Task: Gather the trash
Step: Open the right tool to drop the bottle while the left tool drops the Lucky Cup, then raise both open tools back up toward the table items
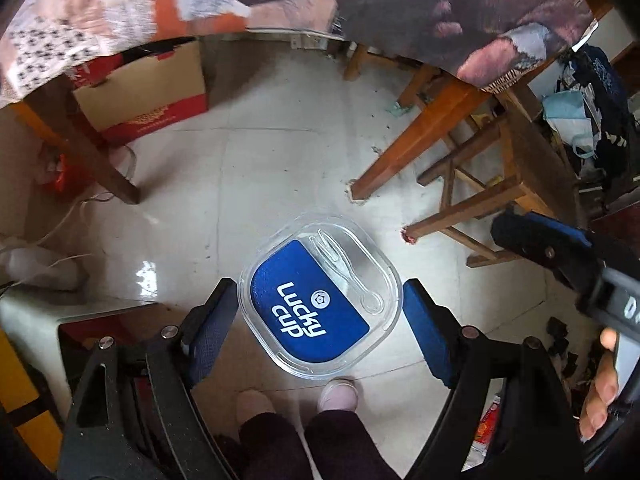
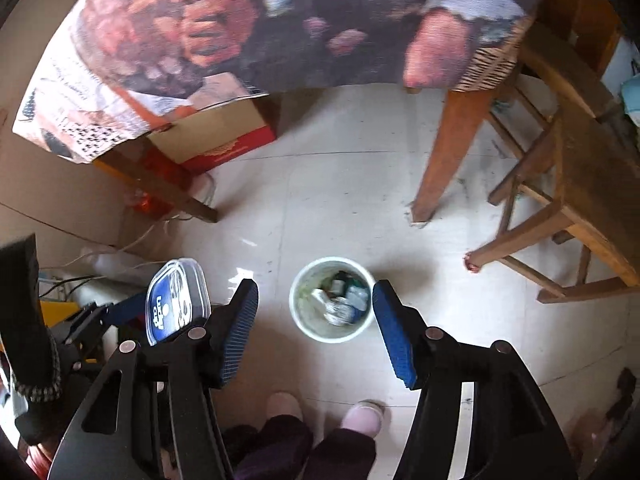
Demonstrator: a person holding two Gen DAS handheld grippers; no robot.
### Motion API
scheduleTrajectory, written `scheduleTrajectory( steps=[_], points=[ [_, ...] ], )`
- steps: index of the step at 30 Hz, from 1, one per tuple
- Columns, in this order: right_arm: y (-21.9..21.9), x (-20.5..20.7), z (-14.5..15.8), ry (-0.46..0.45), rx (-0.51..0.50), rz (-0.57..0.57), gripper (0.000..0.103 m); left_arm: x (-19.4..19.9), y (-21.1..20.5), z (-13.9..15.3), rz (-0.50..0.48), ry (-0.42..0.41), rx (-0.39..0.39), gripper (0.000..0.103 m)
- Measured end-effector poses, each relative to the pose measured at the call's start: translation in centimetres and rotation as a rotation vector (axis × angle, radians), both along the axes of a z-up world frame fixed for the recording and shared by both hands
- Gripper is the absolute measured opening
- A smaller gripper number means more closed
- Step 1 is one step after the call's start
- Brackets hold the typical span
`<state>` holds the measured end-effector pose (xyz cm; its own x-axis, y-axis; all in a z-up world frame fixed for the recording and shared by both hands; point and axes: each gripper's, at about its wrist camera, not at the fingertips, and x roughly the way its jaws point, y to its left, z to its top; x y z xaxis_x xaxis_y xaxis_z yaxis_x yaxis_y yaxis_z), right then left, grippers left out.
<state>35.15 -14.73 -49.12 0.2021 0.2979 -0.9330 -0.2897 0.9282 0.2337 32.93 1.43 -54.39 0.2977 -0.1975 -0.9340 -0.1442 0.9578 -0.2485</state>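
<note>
A clear plastic lid (image 1: 320,296) with a blue "Lucky cup" label and a clear plastic spoon under it sits between the blue pads of my left gripper (image 1: 320,286), which is shut on its edges. It hangs above the floor and a slipper. In the right wrist view the same lid (image 2: 178,300) stands tilted at the left, beside one of the left gripper's fingers (image 2: 128,307). My right gripper (image 2: 315,285) is open with nothing between its pads. Below it a white bin (image 2: 304,320) with crumpled trash inside stands on the floor. The right gripper (image 1: 516,236) also shows in the left wrist view.
A table under a patterned cloth (image 2: 280,20) spans the top, with wooden legs (image 2: 448,152) and a wooden stool (image 2: 580,200) at the right. A cardboard box (image 1: 148,92) stands under the table. The person's pink slippers (image 2: 362,416) are near the bottom; cables (image 1: 60,232) lie at the left.
</note>
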Motion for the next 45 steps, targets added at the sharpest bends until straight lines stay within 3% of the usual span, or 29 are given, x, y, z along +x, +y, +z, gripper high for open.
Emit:
scheduleTrajectory(
  steps=[4,7,12,17,24,35,40,45],
  points=[
    [-0.9,0.3,0.1,-0.002,-0.024,-0.015,0.056,1.8,-1.0,-1.6,0.001,0.059,-0.008,0.085],
    [-1.4,0.5,0.5,0.008,-0.016,-0.029,0.056,2.5,-1.5,-1.3,-0.013,0.059,-0.004,0.085],
    [-1.7,0.4,1.9,0.015,0.008,-0.047,0.056,2.2,-2.1,1.3,-0.045,0.033,0.045,0.085],
    [-1.5,-0.2,5.6,-0.007,0.02,-0.044,0.056,1.0,-1.8,6.0,-0.064,0.016,0.077,0.085],
    [-0.7,-1.4,13.3,-0.08,0.036,-0.026,0.056,-1.1,0.0,16.8,-0.044,-0.091,0.12,0.085],
    [1.0,-6.0,29.7,-0.299,0.075,-0.04,0.056,-6.6,3.4,35.9,0.003,-0.366,0.178,0.085],
    [1.6,-8.6,35.6,-0.419,0.074,-0.061,0.056,-10.2,5.2,42.8,0.031,-0.504,0.181,0.085],
    [1.8,-11.6,40.7,-0.57,0.087,-0.11,0.056,-13.5,6.5,48.0,0.037,-0.643,0.221,0.085]
  ],
)
